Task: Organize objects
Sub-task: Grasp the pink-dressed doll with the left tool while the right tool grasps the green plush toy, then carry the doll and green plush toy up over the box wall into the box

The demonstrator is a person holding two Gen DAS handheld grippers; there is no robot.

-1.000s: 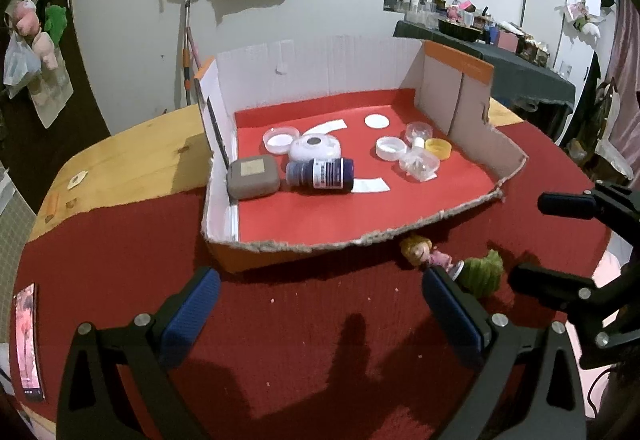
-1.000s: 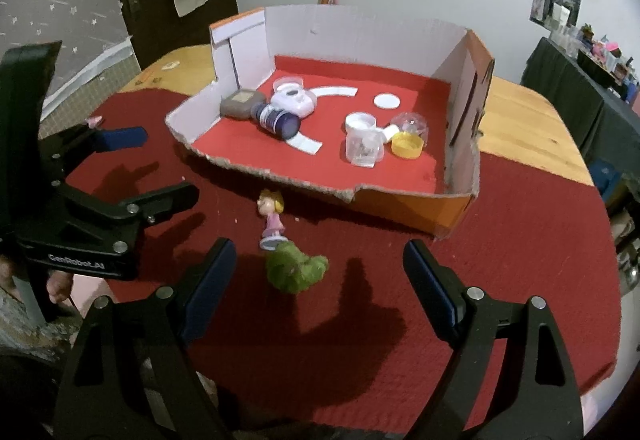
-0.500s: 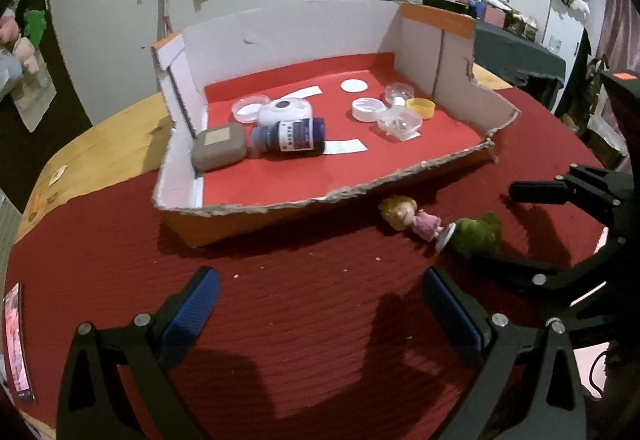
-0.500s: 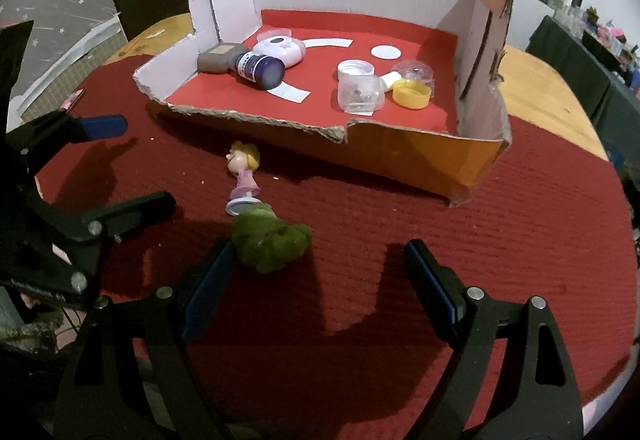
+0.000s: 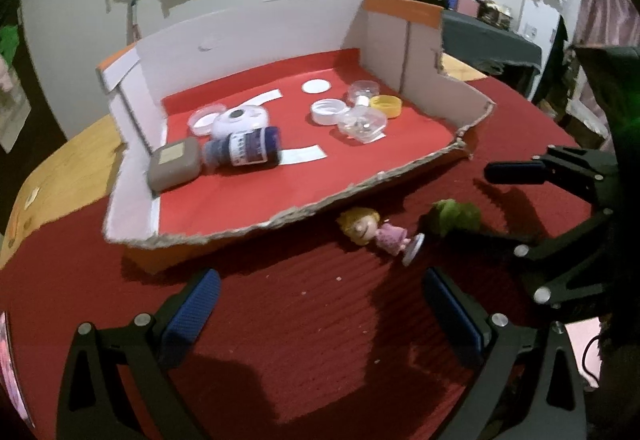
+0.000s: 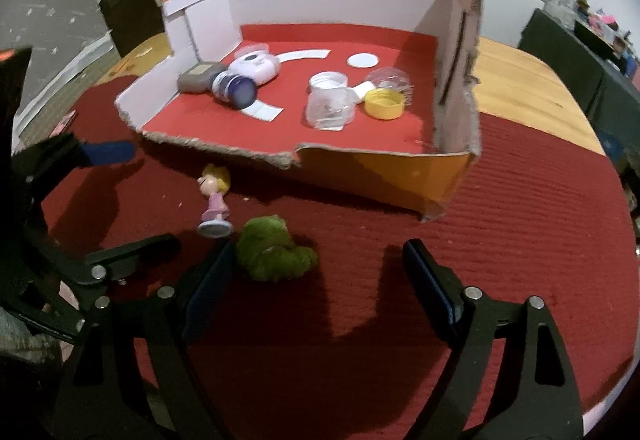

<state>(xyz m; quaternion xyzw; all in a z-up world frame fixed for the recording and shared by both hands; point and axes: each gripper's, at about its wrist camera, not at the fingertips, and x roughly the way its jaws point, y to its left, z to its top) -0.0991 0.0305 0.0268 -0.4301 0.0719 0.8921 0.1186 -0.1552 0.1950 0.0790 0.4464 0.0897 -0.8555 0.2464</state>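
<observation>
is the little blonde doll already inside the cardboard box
No, the blonde doll lies on its side on the red cloth outside the cardboard box, beside the green plush.

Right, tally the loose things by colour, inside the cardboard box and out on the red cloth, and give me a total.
White caps and white round case: 4
Clear plastic containers: 2
Yellow plastic lid: 1
Dark blue bottle: 1
Grey rounded case: 1
Pink-dressed blonde doll figurine: 1
Green fuzzy plush toy: 1
Total: 11
</observation>
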